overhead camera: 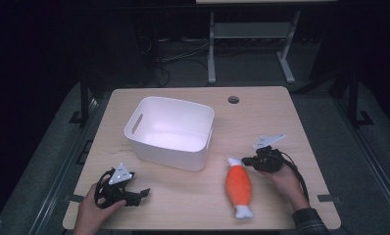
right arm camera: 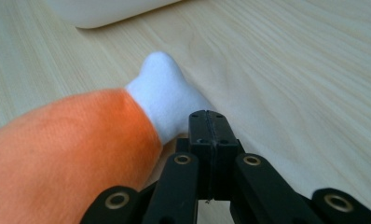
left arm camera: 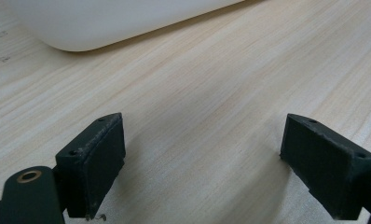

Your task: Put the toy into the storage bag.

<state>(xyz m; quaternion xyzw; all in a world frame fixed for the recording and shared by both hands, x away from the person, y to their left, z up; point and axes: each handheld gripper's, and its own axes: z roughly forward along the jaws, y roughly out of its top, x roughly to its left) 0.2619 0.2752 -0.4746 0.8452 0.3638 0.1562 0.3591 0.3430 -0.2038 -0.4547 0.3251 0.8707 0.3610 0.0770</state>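
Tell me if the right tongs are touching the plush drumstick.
Cannot tell. In the right gripper view the shut right tongs sit at the plush drumstick's white end, with no plain gap.

left hand (overhead camera: 92, 208): at the table's near-left edge, wrapped round the gripper body
left gripper (overhead camera: 145, 192): low over the table top, aimed right, jaws wide apart, nothing between them
right hand (overhead camera: 286, 178): near the table's right edge, sleeve at the near edge
right gripper (overhead camera: 243, 162): aimed left, jaws pressed together, empty

Light wooden table (overhead camera: 183, 196) — white bin (overhead camera: 171, 131) and orange plush toy (overhead camera: 238, 186) on it.
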